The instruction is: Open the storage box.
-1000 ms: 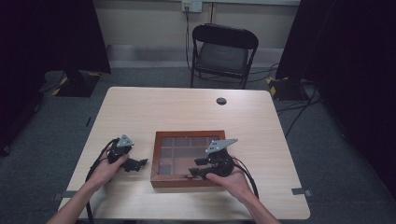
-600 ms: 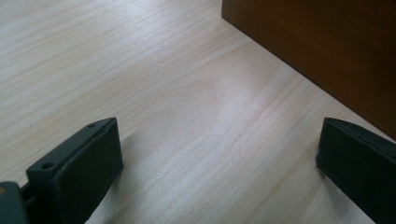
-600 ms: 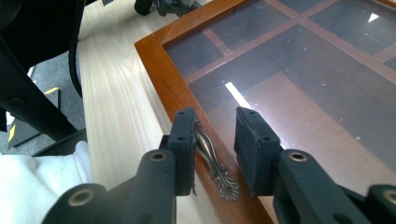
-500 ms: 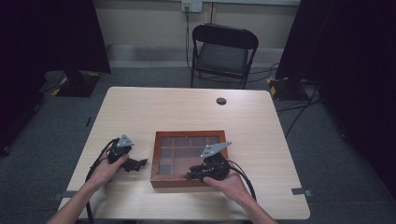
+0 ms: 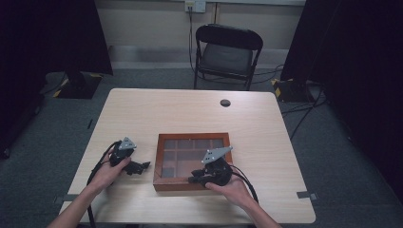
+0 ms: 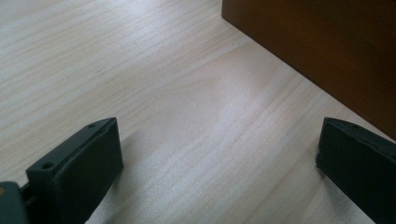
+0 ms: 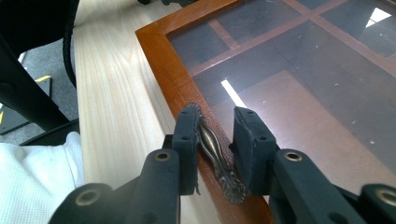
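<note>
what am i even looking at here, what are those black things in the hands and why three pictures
A person sits at a wooden table and holds a hand-held two-jaw gripper in each hand; there is no robot arm. The high view looks down from above. The other two pictures come from small cameras riding on each gripper, looking along its black jaws.

On the table lies a wooden box with a glass lid divided into panes, and a small dark round thing sits near the far edge.

The left gripper rests on the table beside the box, jaws wide apart with nothing between them. The right gripper is at the box's near edge; its jaws have just been closing and now bracket the small metal handle on the lid frame, one pad against it.
</note>
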Motion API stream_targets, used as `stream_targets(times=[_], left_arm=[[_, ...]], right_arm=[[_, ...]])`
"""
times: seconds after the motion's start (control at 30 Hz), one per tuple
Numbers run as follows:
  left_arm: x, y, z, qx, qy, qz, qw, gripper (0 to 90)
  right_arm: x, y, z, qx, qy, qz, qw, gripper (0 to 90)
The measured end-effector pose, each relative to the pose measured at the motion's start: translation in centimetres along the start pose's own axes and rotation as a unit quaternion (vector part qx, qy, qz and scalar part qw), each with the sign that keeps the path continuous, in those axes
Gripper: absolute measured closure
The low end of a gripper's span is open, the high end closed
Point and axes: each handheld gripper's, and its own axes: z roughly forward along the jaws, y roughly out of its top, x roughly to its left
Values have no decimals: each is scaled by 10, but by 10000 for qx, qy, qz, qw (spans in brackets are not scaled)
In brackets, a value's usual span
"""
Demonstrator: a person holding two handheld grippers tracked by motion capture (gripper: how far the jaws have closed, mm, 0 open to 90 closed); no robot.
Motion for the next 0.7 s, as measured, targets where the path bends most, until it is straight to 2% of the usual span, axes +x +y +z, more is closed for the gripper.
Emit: stream_targets(times=[0.4, 0.7], left_arm=[[0, 0, 0, 13, 12, 3, 10000, 0], [0, 0, 0, 14, 12, 4, 10000, 0]], right_arm=[[3, 5, 1, 124, -29, -100, 9999, 729], [2, 7, -2, 132, 12, -12, 9999, 740]])
